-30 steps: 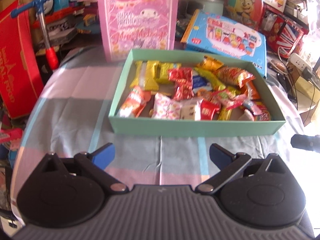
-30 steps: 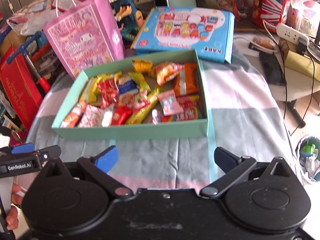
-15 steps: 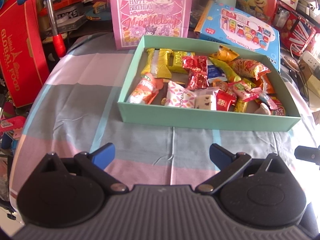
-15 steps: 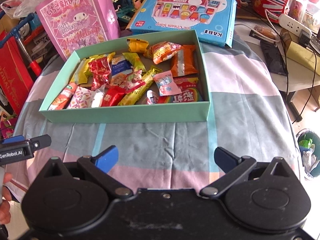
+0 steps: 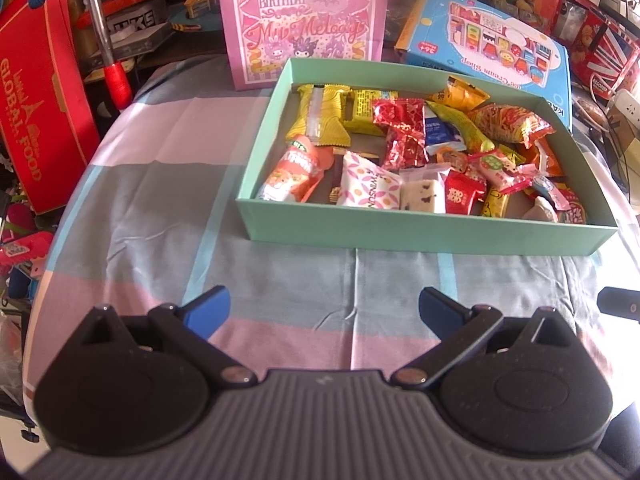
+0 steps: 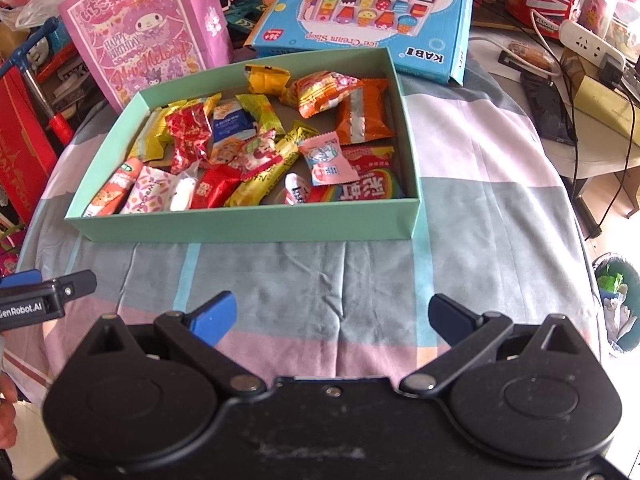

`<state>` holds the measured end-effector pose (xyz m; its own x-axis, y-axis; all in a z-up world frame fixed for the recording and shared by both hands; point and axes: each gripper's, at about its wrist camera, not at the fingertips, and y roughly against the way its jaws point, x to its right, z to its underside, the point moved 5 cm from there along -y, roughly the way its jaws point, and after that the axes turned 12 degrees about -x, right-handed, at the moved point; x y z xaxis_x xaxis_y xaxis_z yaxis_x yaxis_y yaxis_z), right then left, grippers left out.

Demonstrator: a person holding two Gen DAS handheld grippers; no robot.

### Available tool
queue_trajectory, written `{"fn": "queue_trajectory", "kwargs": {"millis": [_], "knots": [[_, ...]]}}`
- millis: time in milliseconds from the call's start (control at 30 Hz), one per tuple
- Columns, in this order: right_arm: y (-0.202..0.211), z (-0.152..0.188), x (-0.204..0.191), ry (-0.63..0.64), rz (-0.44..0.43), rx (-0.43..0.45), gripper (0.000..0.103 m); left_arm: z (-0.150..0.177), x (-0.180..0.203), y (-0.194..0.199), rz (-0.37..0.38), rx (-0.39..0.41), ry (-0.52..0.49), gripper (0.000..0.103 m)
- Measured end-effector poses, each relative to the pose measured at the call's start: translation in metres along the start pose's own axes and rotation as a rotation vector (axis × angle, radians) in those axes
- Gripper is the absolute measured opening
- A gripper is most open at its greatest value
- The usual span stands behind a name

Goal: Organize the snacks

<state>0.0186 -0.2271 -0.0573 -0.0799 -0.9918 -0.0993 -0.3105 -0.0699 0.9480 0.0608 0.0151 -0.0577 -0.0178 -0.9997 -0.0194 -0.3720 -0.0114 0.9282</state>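
Right wrist view: snacks [image 6: 256, 148] are seen jumbled unsorted in the box [image 6: 248, 224], both tongs spread, nothing held.

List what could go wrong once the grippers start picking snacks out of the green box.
1. The snacks overlap in the green box; closing on the red foil packet may drag a neighbouring wrapper along.
2. The box walls stand above flat packs like the rainbow candy pack in the near right corner, so the right gripper may catch the wall.
3. The left gripper and right gripper are open and close together, so they may collide.
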Motion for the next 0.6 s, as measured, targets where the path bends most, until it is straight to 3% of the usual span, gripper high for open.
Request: {"fn": "queue_trajectory", "kwargs": {"millis": [600], "knots": [[-0.0033,-0.0011,0.0017,-0.002,0.013,-0.013,0.103,-0.0001,-0.0062,-0.0071,-0.005,-0.026,0.026,0.103]]}}
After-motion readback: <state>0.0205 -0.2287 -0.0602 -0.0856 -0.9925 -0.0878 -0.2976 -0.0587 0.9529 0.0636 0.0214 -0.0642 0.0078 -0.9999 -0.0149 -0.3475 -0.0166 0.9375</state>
